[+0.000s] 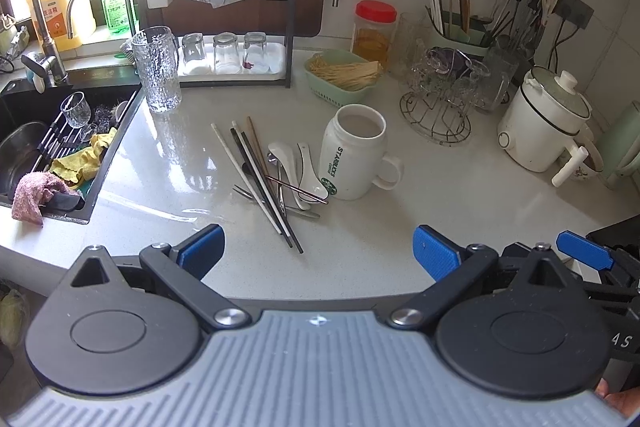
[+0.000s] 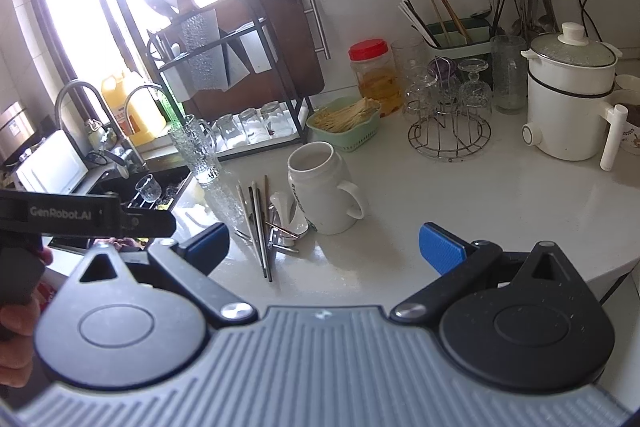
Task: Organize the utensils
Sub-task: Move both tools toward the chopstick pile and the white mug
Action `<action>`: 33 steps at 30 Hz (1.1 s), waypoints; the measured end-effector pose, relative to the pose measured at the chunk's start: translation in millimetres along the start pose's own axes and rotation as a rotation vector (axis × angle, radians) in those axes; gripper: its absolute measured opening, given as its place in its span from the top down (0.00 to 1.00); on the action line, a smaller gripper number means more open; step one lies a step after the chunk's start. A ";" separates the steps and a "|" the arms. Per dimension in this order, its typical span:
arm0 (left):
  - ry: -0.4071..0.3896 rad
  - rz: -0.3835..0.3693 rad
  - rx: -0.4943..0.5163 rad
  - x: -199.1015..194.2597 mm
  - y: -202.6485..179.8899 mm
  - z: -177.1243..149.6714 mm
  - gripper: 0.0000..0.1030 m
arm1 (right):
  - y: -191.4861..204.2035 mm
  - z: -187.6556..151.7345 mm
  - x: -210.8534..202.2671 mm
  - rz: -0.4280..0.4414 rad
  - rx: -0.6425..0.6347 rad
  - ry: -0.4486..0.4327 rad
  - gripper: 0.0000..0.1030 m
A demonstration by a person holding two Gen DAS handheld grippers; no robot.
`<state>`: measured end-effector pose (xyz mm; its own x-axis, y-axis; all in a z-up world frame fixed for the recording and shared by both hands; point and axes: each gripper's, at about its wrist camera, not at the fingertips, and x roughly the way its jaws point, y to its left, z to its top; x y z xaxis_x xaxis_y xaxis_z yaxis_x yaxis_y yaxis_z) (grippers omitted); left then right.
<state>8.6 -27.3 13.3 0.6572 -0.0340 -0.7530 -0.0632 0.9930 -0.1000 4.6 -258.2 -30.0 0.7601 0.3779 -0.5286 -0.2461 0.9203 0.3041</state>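
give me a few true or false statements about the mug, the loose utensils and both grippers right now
1. The white mug stands upright on the counter. True.
2. The chopsticks are already inside the mug. False: they lie loose on the counter left of it, beside the white spoons.
3. The left gripper is open and holds nothing. True.
4. The right gripper is shut on a spoon. False: its fingers are spread apart and empty.
5. The red-lidded jar lies on its side. False: it stands upright near the wall.
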 end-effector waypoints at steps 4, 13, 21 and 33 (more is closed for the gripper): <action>0.002 0.003 0.000 2.3 -1.0 1.1 0.01 | 0.7 0.3 2.4 0.010 -0.003 0.007 0.00; 0.015 0.016 0.004 12.6 6.0 13.0 0.01 | 3.0 4.5 21.2 0.005 -0.025 0.034 0.00; 0.029 0.006 0.014 46.8 19.8 46.2 0.01 | 6.0 15.6 50.3 -0.021 -0.040 0.025 0.00; 0.091 -0.029 0.023 113.6 36.8 79.3 0.01 | 10.1 25.8 101.7 -0.042 -0.039 0.051 0.00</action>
<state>140.5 14.3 -24.4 0.5872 -0.0723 -0.8062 -0.0269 0.9937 -0.1087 94.9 -213.1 -60.2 0.7385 0.3430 -0.5805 -0.2392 0.9382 0.2501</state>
